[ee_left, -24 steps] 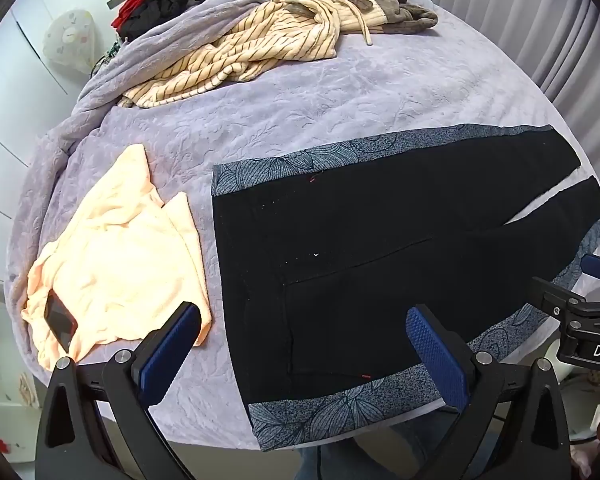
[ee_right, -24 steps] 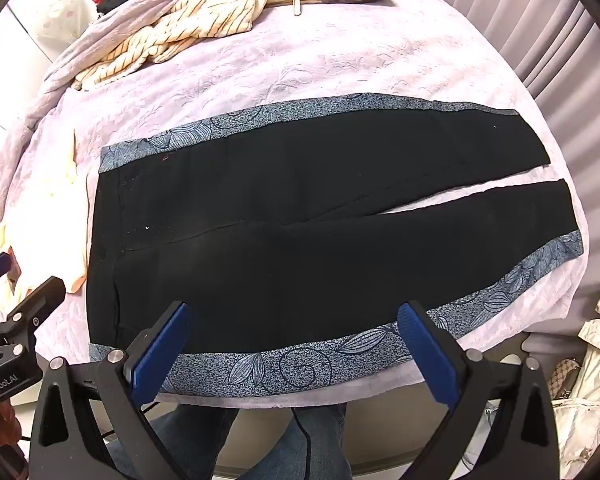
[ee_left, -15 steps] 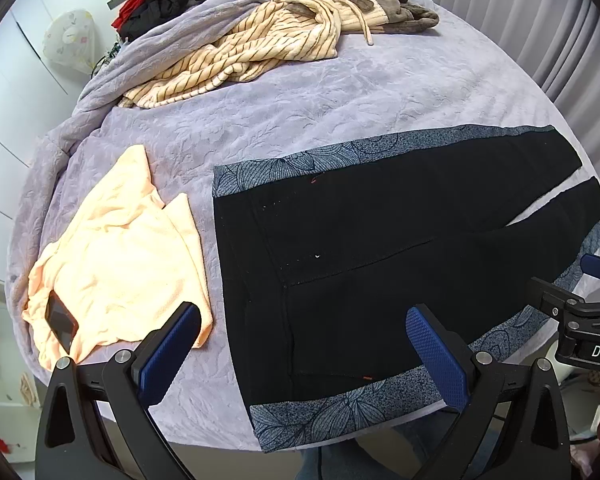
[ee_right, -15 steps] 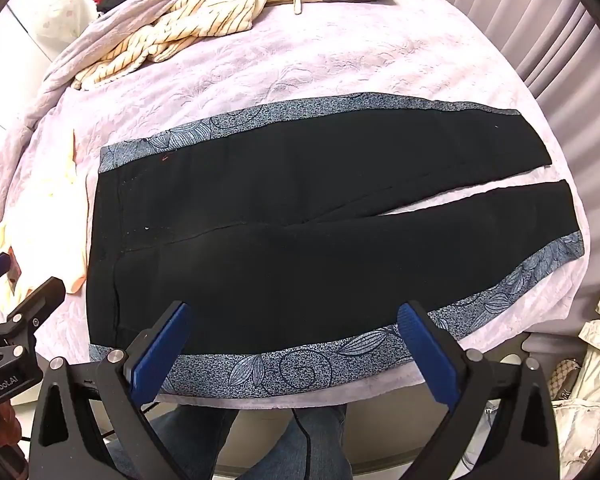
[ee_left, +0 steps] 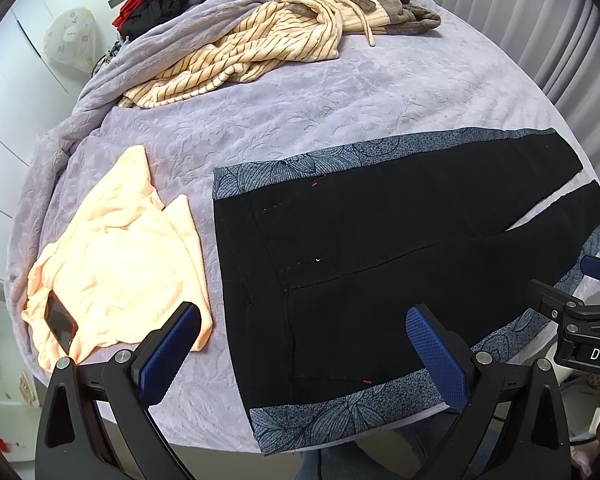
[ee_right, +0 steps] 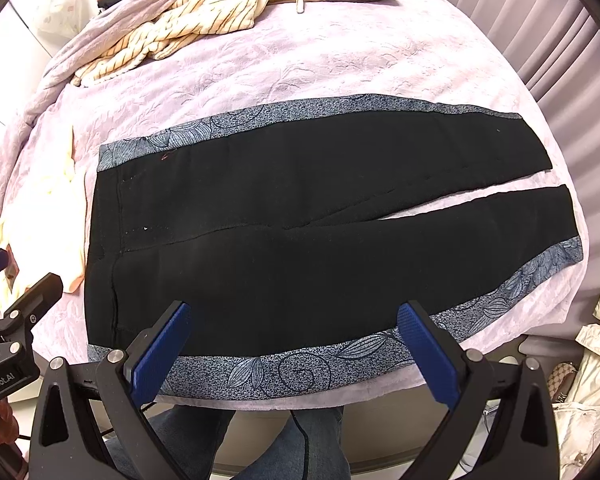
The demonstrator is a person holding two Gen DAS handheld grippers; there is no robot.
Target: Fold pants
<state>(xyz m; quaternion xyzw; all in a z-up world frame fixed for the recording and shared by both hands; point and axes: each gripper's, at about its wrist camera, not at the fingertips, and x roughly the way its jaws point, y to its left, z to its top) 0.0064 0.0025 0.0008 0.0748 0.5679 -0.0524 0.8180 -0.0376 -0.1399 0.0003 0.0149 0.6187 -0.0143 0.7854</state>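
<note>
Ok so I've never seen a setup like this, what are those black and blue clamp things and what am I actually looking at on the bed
Those are two hand-held grippers, each carrying a camera that looks out along its fingers. One picture comes from the left gripper, the other from the right gripper. Both stand open and hold nothing. Below them, black pants with patterned side stripes lie flat on a lavender bedspread. Beside the waistband lies a peach shirt with a phone on it, and striped clothing sits further back.

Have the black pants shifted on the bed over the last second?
No. The black pants lie flat as before, their waist edge equally close to the peach shirt on the bed.
</note>
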